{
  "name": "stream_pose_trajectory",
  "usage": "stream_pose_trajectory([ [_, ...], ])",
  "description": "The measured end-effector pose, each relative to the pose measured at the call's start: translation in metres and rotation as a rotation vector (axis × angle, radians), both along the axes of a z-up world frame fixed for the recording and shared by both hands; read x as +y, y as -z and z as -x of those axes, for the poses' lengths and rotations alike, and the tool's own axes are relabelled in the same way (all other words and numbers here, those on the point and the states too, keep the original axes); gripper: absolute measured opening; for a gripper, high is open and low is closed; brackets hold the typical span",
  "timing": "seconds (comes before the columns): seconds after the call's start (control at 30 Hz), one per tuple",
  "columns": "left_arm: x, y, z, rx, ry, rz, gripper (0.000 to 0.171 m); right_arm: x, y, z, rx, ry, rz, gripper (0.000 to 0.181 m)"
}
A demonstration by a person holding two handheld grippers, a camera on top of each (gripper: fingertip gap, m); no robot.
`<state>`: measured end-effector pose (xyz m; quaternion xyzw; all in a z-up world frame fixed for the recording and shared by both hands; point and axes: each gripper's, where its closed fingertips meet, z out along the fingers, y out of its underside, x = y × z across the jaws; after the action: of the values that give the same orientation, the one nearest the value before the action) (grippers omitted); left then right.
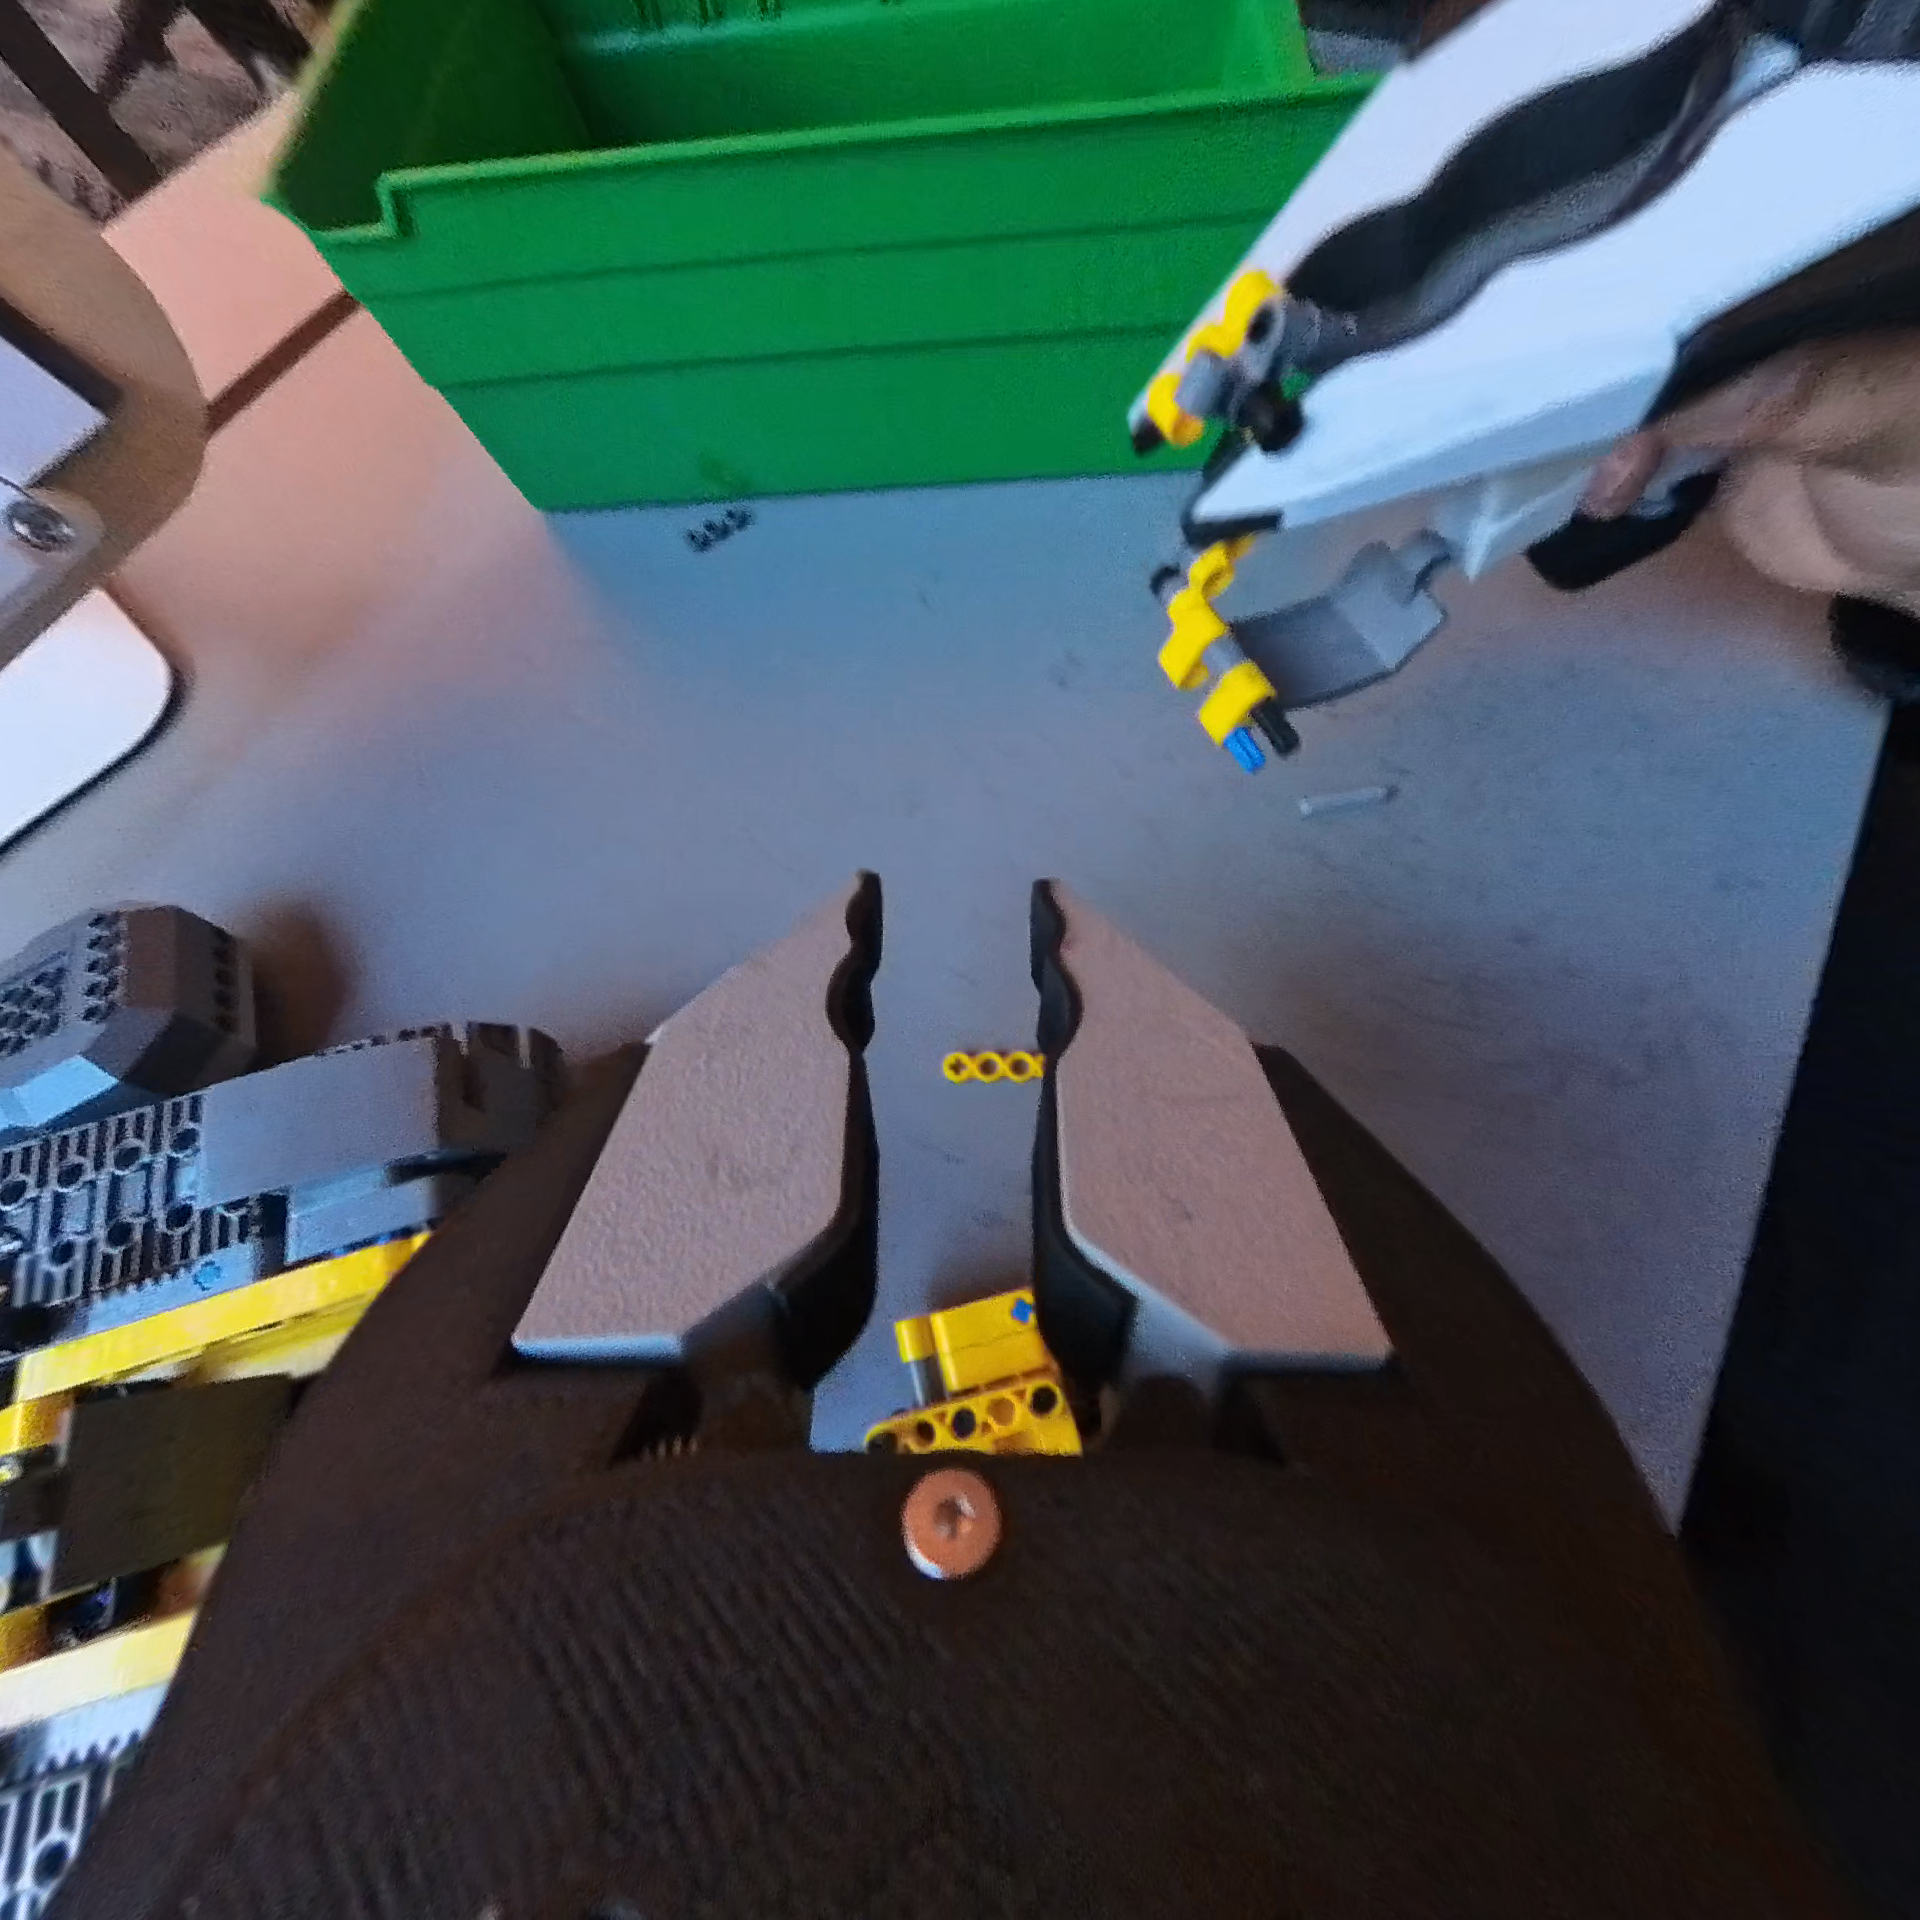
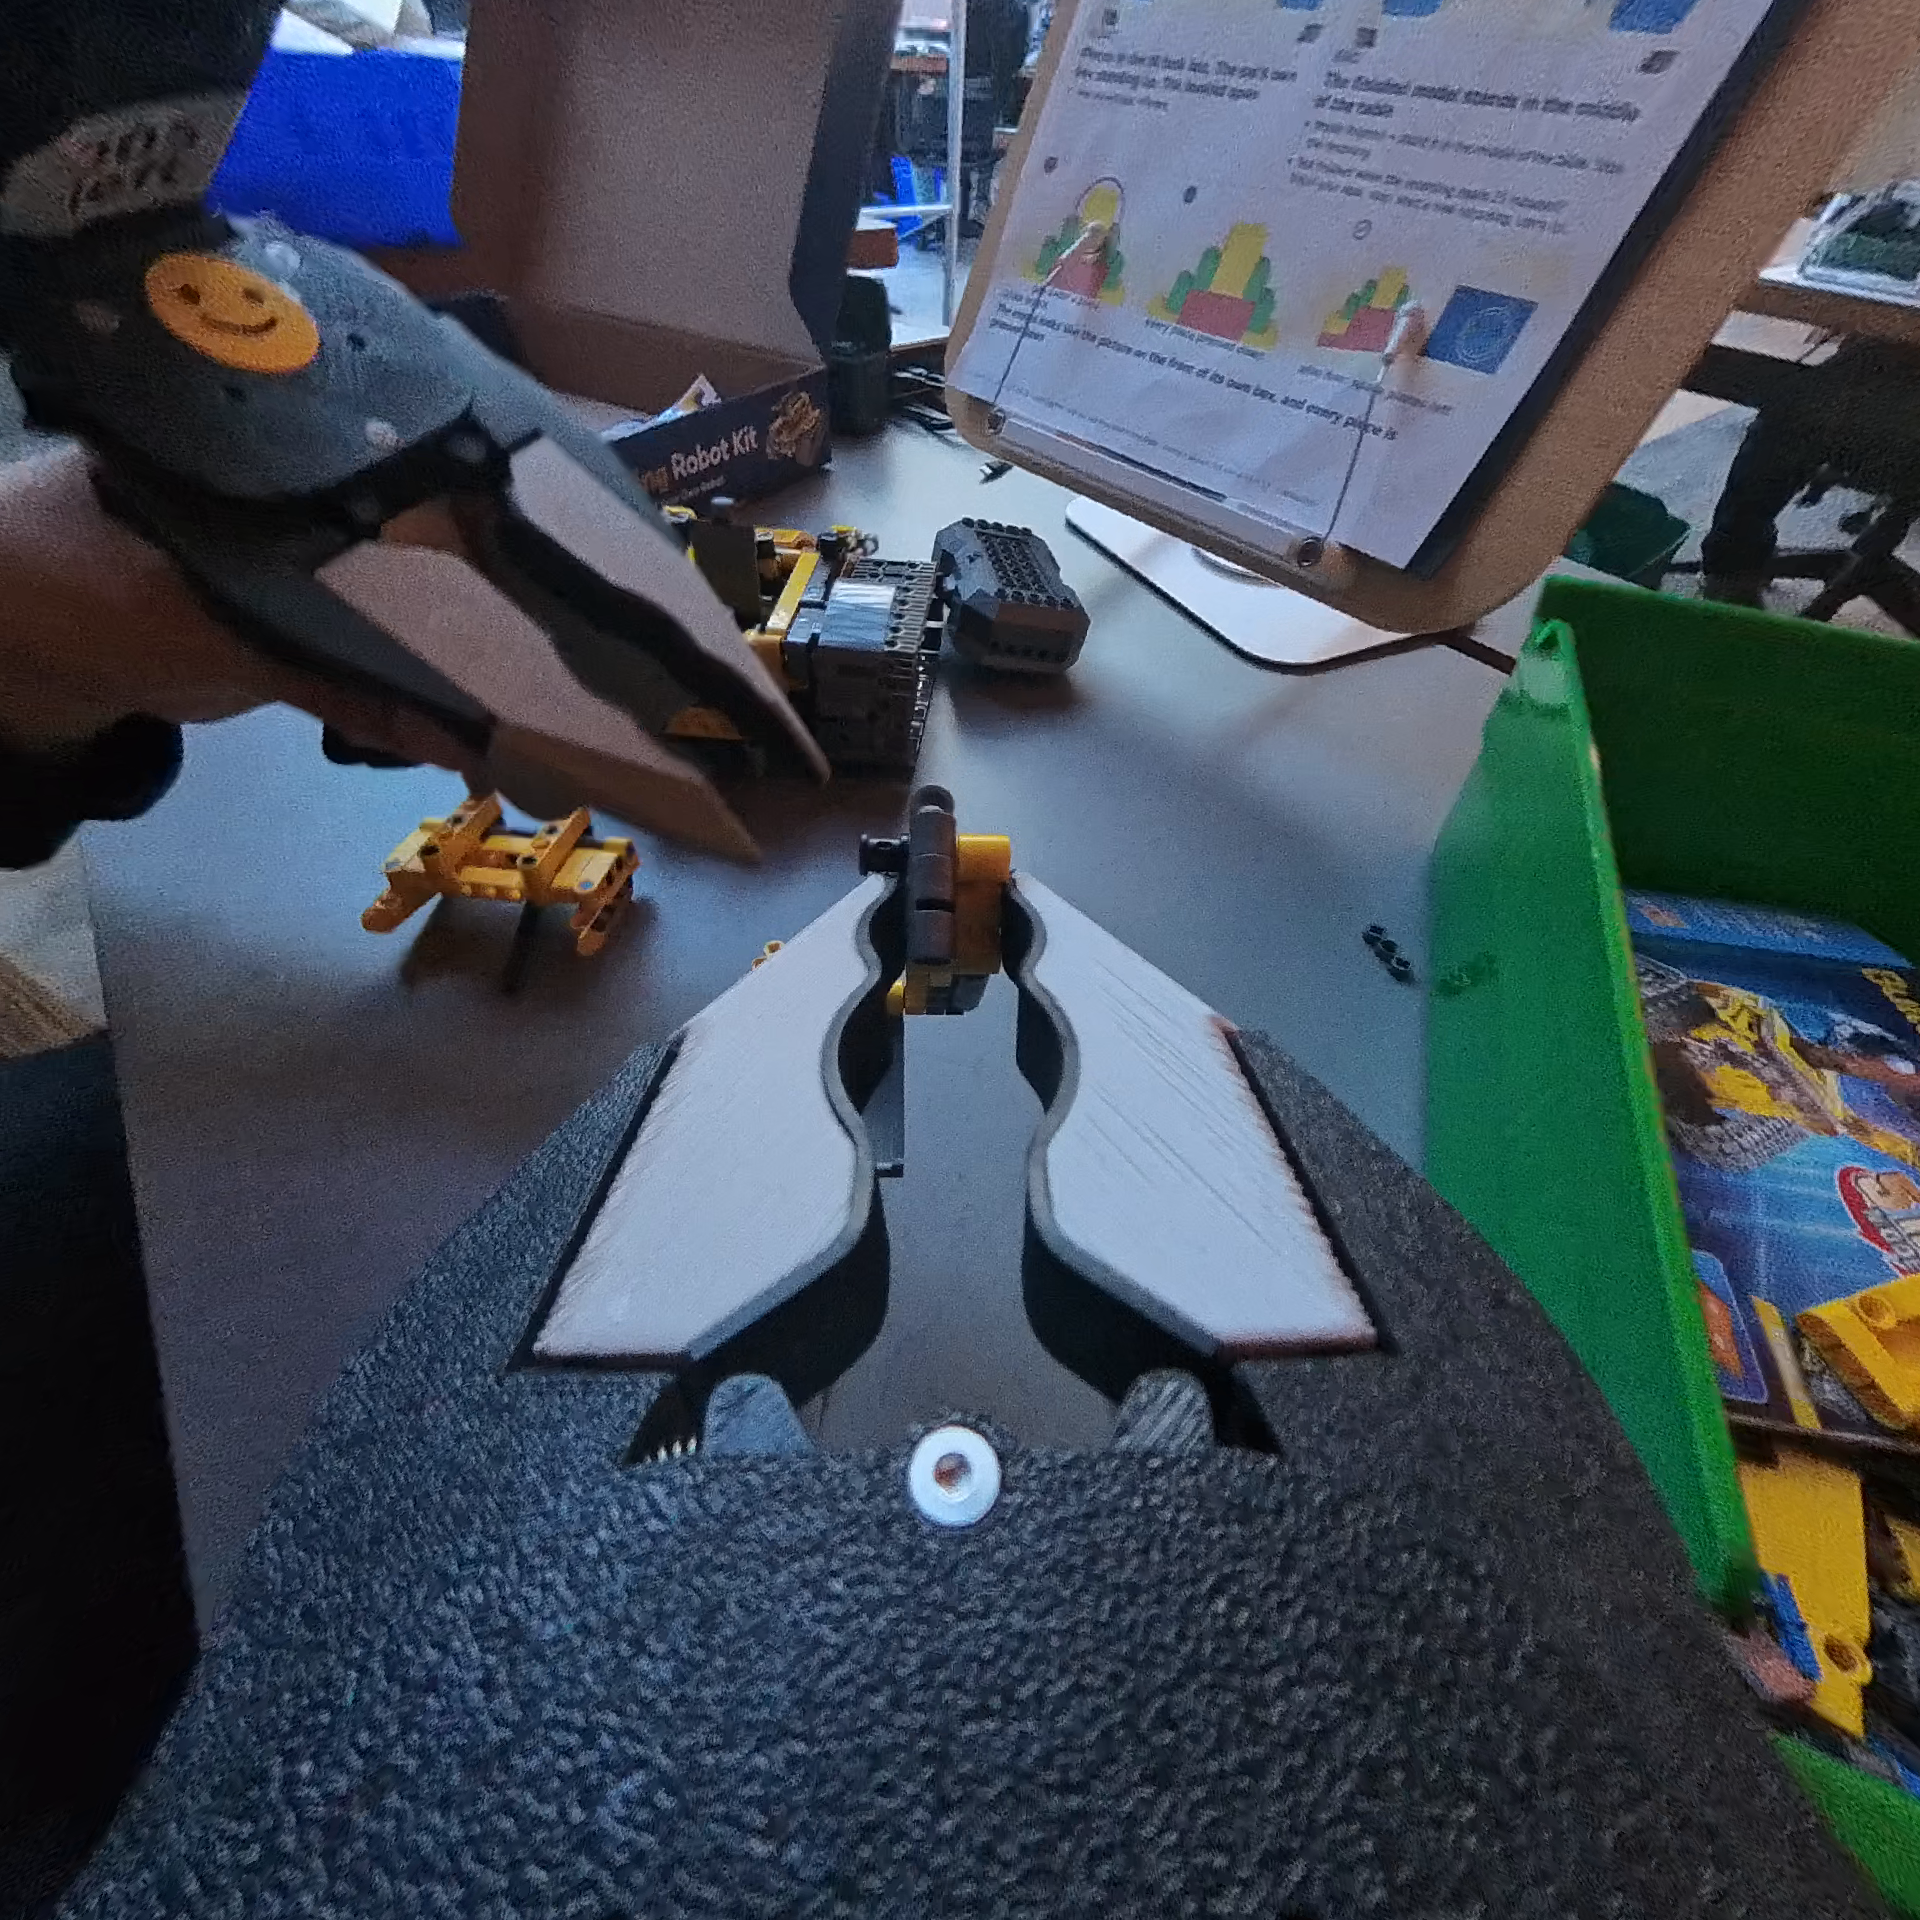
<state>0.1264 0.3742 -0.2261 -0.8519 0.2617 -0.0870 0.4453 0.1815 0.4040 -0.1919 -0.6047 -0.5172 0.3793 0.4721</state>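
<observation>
Right gripper [image 2: 951, 883] clamps a yellow-grey piece [image 2: 951, 914]; left gripper [image 1: 956, 894] empty, parted, near green bin [image 1: 790, 343].

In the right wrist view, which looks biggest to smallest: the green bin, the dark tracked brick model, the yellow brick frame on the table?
1. Green bin, though it sits nearest the camera.
2. Dark tracked brick model.
3. Yellow brick frame, not far behind the model, so that ranking is unsure.

1. A grey table [image 1: 727, 727] holds everything.
2. A green box [image 1: 790, 343] sits at its far side.
3. A small yellow strip with holes [image 1: 990, 1067] lies flat.
4. A yellow and black toy digger [image 2: 831, 623] stands near a yellow frame [image 2: 509, 868].
5. A little grey pin [image 1: 1343, 800] lies alone.
</observation>
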Motion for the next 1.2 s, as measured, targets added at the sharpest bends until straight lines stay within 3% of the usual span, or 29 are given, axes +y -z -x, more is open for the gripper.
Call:
stream_pose_trajectory([
  [0.23,0.002,-0.017,0.002,-0.008,0.028,-0.081,0.025,-0.021,0.033,0.017,-0.178,-0.109,0.024,0.014],
  [0.37,0.001,-0.018,0.002,0.008,0.049,-0.087,0.024,-0.016,0.039,0.018,-0.175,-0.104,0.032,0.014],
  [0.57,0.010,-0.014,0.006,0.016,0.070,-0.093,0.022,-0.012,0.014,0.033,-0.062,-0.158,0.133,0.014],
  [0.7,0.010,-0.029,-0.003,-0.025,0.201,-0.179,0.020,-0.006,-0.003,0.046,-0.004,-0.203,0.210,0.015],
  [0.83,0.011,-0.040,-0.004,-0.176,0.253,-0.161,0.027,0.006,-0.016,0.060,0.028,-0.228,0.200,0.014],
  [0.93,0.026,-0.041,0.007,-0.331,0.203,-0.050,0.044,0.009,-0.032,0.071,0.096,-0.275,0.090,0.014],
  [1.07,0.033,-0.053,0.006,-0.534,0.248,0.030,0.051,0.006,-0.056,0.084,0.249,-0.344,-0.037,0.014],
  [1.1,0.034,-0.054,0.006,-0.562,0.261,0.049,0.050,0.007,-0.060,0.085,0.277,-0.348,-0.062,0.014],
  [1.2,0.034,-0.060,0.007,-0.644,0.258,0.054,0.025,0.002,-0.061,0.087,0.301,-0.381,-0.040,0.014],
])
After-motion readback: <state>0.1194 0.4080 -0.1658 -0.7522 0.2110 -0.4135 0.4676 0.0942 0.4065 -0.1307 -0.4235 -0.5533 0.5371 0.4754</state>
